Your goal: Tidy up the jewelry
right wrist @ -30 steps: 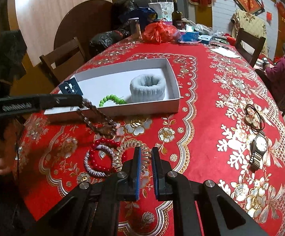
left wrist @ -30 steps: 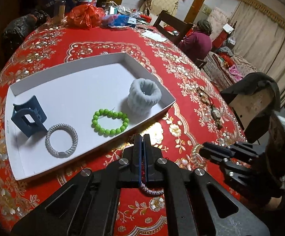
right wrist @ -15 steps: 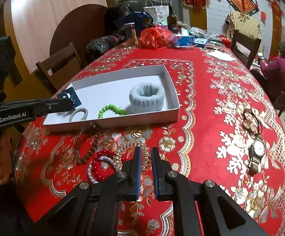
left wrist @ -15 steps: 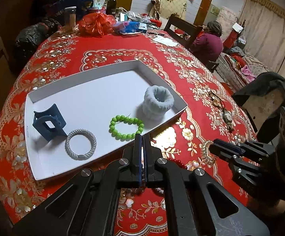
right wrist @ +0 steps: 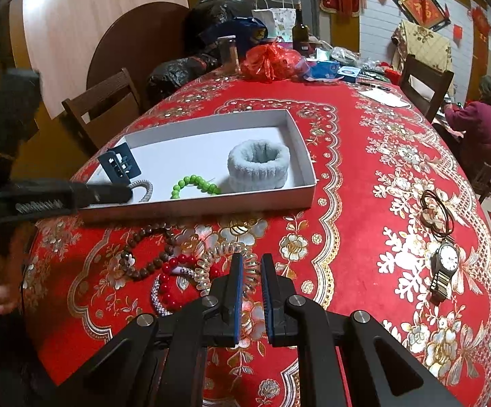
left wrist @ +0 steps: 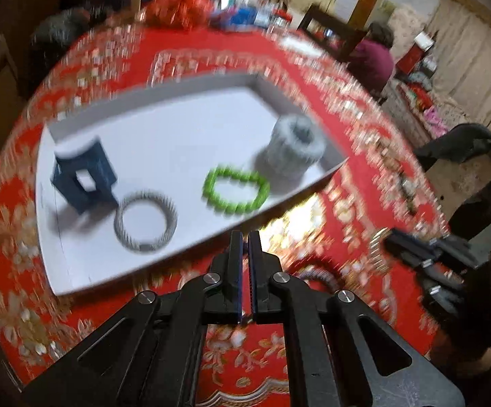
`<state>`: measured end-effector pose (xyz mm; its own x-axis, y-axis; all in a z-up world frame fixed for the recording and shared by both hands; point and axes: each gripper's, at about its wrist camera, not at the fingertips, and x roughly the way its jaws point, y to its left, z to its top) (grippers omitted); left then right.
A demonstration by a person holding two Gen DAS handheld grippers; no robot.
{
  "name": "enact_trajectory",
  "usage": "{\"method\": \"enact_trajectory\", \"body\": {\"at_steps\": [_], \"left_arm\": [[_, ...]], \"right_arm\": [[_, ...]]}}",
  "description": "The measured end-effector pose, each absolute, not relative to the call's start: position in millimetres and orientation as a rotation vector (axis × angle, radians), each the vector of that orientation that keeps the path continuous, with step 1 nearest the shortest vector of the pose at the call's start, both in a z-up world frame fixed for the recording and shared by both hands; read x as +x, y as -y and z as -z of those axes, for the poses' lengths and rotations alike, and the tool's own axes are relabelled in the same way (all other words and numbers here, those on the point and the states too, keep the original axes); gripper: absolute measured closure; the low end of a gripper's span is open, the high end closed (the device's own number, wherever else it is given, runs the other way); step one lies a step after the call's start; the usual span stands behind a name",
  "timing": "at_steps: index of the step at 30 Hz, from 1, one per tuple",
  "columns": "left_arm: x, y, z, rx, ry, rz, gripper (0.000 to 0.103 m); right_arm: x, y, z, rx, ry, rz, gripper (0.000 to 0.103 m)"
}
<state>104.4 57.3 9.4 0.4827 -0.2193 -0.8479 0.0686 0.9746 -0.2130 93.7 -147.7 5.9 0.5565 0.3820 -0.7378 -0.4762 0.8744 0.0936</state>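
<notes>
A white tray (right wrist: 308,162) on the red tablecloth holds a blue hair claw (right wrist: 120,164), a grey hair tie (left wrist: 145,221), a green bead bracelet (right wrist: 195,185) and a pale blue scrunchie (right wrist: 259,164). In front of it lie a brown bead bracelet (right wrist: 150,252), a red bead bracelet (right wrist: 174,279), a silver beaded bracelet (right wrist: 159,300) and a clear spiral tie (right wrist: 221,261). My left gripper (left wrist: 244,237) hovers at the tray's near edge, jaws slightly apart and empty; it also shows in the right wrist view (right wrist: 123,192). My right gripper (right wrist: 252,261) is narrowly open over the spiral tie.
A wristwatch (right wrist: 445,266) and a dark cord ornament (right wrist: 435,212) lie to the right. Bags, a bottle (right wrist: 300,34) and boxes crowd the table's far end. Wooden chairs (right wrist: 106,105) stand around it. A person (right wrist: 482,122) sits at the far right.
The brown bead bracelet that hung from my left gripper now lies on the cloth in front of the tray. The left gripper's jaws have parted slightly and it is moving. The right gripper stays put.
</notes>
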Motion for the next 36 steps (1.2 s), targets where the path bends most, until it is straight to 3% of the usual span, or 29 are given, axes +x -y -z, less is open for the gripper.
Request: {"method": "enact_trajectory", "body": {"at_steps": [7, 9, 12, 15, 36], "left_arm": [[108.8, -46.5, 25.9, -0.044, -1.158, 0.136, 0.073], [109.4, -45.0, 31.7, -0.016, -1.161, 0.122, 0.073], [105.6, -39.6, 34.8, 0.045, -1.147, 0.119, 0.072], [102.2, -34.5, 35.2, 0.061, -1.137, 0.144, 0.093], [90.7, -41.3, -50.8, -0.138, -0.938, 0.298, 0.094]], "right_arm": [[94.0, 155.2, -7.9, -0.104, -0.840, -0.503, 0.094], [93.8, 155.3, -8.0, -0.105, -0.841, -0.504, 0.094], [93.4, 155.5, -8.0, -0.103, -0.842, -0.506, 0.094], [93.5, 155.6, -8.5, -0.100, -0.842, -0.506, 0.094], [93.6, 153.3, -17.0, -0.086, -0.826, -0.509, 0.094]]}}
